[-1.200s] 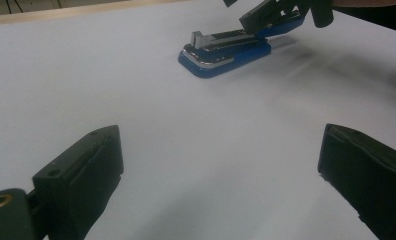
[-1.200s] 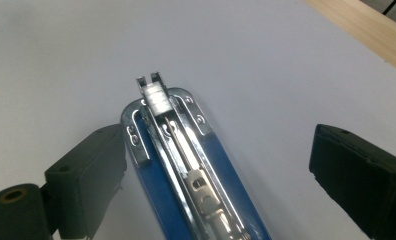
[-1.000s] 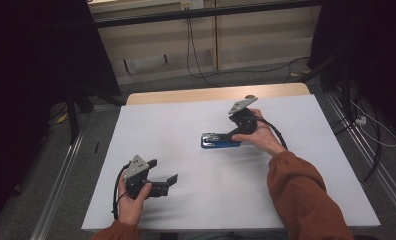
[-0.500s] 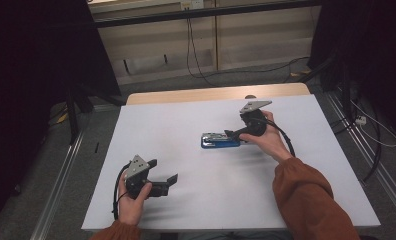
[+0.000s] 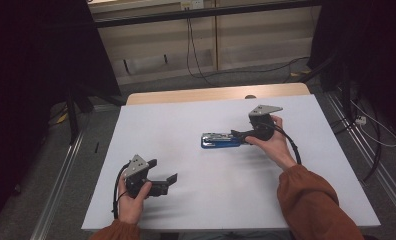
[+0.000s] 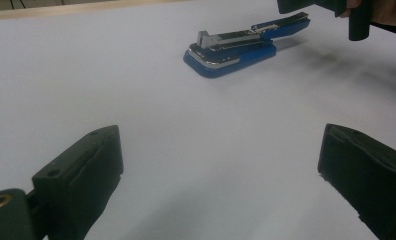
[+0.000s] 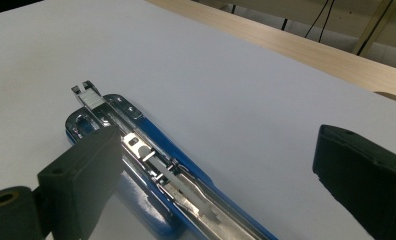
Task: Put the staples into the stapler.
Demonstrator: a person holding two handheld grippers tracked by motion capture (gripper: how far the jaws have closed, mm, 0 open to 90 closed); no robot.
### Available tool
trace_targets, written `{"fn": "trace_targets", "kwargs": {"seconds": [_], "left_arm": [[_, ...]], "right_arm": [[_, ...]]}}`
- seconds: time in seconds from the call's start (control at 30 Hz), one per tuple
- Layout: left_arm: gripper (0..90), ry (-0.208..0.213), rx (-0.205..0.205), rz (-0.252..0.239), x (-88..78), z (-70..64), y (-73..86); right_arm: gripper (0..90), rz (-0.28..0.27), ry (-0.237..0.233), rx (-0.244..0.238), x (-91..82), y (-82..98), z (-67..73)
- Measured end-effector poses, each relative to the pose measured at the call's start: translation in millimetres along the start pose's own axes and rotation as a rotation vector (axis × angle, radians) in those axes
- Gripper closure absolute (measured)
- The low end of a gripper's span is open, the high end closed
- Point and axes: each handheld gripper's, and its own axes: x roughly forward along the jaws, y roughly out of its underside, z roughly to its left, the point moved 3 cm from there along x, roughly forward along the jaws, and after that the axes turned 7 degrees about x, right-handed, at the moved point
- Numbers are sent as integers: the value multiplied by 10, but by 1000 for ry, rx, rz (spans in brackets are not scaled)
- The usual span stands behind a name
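Observation:
A blue stapler (image 5: pixel 218 140) lies flat on the white table (image 5: pixel 186 112), right of centre. Its metal staple channel is exposed on top (image 7: pixel 151 160). My right gripper (image 5: pixel 239 135) is at the stapler's right end, pointing left along it. It is open, and its jaws (image 7: pixel 221 150) stand wide apart just above the stapler, holding nothing. My left gripper (image 5: pixel 163 170) hovers near the front left of the table, open and empty, facing the stapler (image 6: pixel 231 47) from a distance. The left gripper view shows its own jaws (image 6: pixel 221 155) spread over bare table.
A wooden strip (image 5: pixel 211 94) runs along the table's far edge. Metal rails (image 5: pixel 61 170) flank the table on both sides. Cables (image 5: pixel 191 50) lie on the floor behind and at the right.
My right gripper has drawn back to the right, from over the stapler's middle to its right end. The stapler and the left gripper have stayed put.

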Motion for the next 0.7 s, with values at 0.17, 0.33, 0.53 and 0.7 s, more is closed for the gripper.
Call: {"fn": "trace_targets", "kwargs": {"seconds": [0.17, 0.33, 0.53, 0.7], "left_arm": [[44, -5, -1, -4, -5, 1, -5], [46, -18, 10, 0, 0, -15, -15], [51, -19, 15, -1, -12, -13, -17], [49, -25, 17, -2, -15, -13, -16]], "right_arm": [[58, -26, 19, 20, -87, 52, -32], [61, -39, 37, 30, -189, 85, -88], [60, -58, 49, 30, -313, 113, -90], [63, -85, 83, 38, -419, 221, -134]]}}
